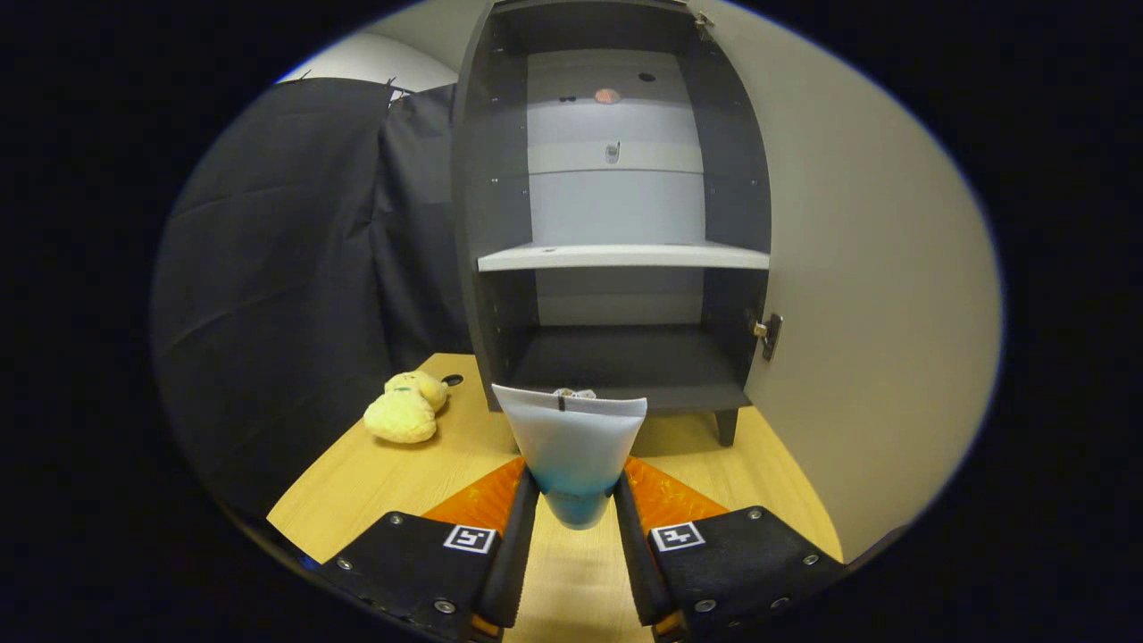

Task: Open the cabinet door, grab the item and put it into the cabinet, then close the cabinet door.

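Note:
My gripper (576, 496) is shut on a white and blue tube (571, 442), which stands upright between the fingers with its flat crimped end on top. Just beyond it stands the dark cabinet (487, 223) on the wooden table (375, 482). Its pale door (857, 295) is swung wide open to the right. Inside, a light shelf (625, 257) divides the cabinet, and the dark lower compartment (625, 362) lies straight ahead of the tube, with nothing in it.
A yellow plush toy (406, 408) lies on the table to the left of the cabinet's foot. Black cloth (286, 268) hangs behind it on the left. A door latch (768, 335) sticks out at the cabinet's right edge.

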A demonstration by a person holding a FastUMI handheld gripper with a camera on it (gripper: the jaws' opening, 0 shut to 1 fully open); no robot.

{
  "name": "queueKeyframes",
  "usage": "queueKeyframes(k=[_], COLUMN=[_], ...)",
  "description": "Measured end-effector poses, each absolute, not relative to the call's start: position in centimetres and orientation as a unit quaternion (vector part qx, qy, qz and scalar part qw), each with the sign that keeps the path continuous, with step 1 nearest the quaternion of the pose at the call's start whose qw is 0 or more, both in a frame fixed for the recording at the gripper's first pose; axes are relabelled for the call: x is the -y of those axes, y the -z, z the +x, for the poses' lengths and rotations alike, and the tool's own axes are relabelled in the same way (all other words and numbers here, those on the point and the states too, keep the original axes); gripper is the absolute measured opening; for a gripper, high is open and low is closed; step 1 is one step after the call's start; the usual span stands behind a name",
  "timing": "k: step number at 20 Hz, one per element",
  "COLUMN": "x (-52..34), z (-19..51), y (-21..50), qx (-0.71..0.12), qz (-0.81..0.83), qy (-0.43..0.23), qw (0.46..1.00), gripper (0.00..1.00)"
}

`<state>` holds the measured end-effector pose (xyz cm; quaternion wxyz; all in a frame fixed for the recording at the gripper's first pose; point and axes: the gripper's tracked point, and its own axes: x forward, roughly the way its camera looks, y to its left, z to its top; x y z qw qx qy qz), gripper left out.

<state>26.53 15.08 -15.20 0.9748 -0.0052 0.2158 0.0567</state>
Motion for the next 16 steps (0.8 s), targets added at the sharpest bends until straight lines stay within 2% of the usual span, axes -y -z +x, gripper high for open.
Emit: queueKeyframes(k=[16], x=[-13.9], z=[37.6], y=[1.3], qx=[-0.154], qz=[0.004], qy=[-0.076], qw=[0.985], gripper=[0.49])
